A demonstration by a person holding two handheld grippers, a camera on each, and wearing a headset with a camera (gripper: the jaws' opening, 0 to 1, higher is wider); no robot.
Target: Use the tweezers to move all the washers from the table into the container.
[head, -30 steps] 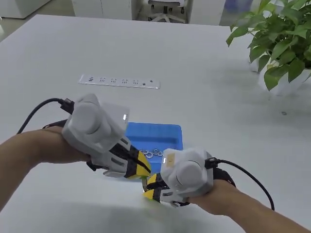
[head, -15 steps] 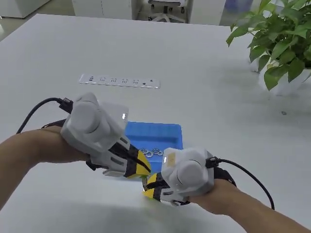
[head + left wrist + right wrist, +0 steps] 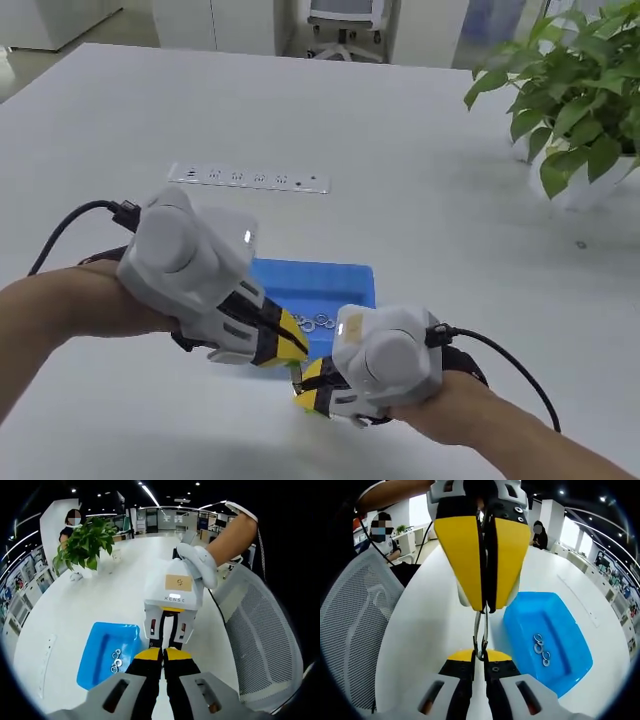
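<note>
Main risk is the tweezers [image 3: 480, 632]. They are thin bare metal spanning the gap between two sets of pads, so if either side lets go before the other has a firm bite, they'll likely drop onto the table [image 3: 420, 200] or swing out of line. Pulling the two apart off-axis could also twist them in the pads. Left hand-held gripper [image 3: 287, 342] has its jaws pinched together on the tweezers. Right hand-held gripper [image 3: 310, 385] looks closed on the other end too, with the tip sitting between its yellow pads, though I'm less sure how firm that hold is. The two are nose to nose, tips nearly touching, low over the table just at the near edge of the blue container [image 3: 345, 278]. The left forearm comes in from the left and the right from lower right, both roughly level, with cables trailing behind. The washers [image 3: 318, 320] I can see lie together inside the container, near its front wall.
</note>
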